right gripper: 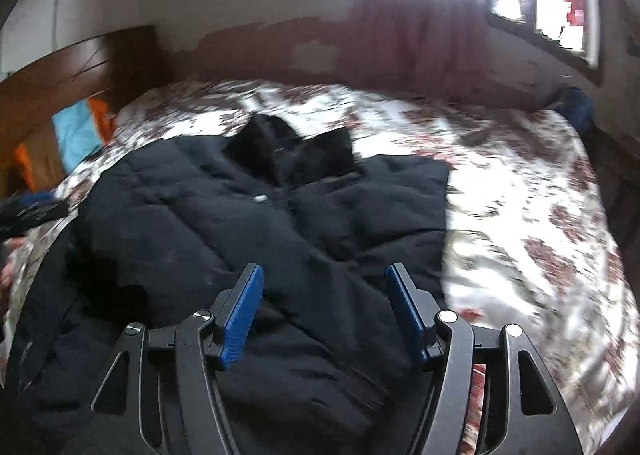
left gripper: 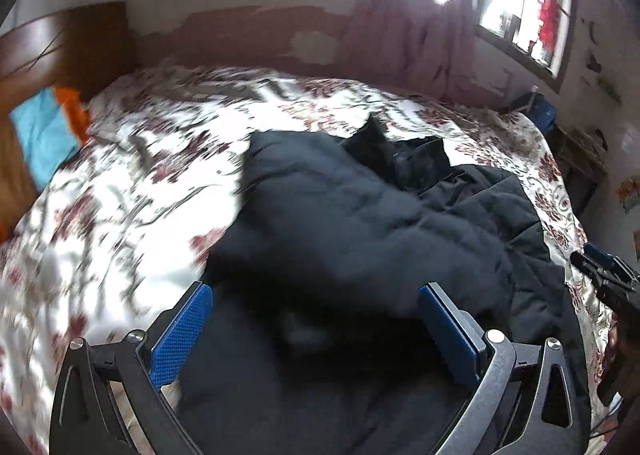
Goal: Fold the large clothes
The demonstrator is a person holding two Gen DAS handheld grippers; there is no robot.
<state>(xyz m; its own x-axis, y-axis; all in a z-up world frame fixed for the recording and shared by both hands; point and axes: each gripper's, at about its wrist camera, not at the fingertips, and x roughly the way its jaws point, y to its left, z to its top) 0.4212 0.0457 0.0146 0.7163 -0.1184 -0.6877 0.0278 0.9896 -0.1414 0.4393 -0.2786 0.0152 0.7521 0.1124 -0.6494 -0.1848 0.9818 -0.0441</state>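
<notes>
the black coat (right gripper: pixel 256 223) lies spread on the bed (right gripper: pixel 520 191) so it can be folded. the left claw (left gripper: pixel 316 329) and right claw (right gripper: pixel 324 311) hang wide open over it, holding nothing.

floral bedspread (right gripper: pixel 520 183) | wooden headboard (left gripper: pixel 60 43) | pink curtain (left gripper: pixel 412 27) | windows (left gripper: pixel 524 7)
</notes>
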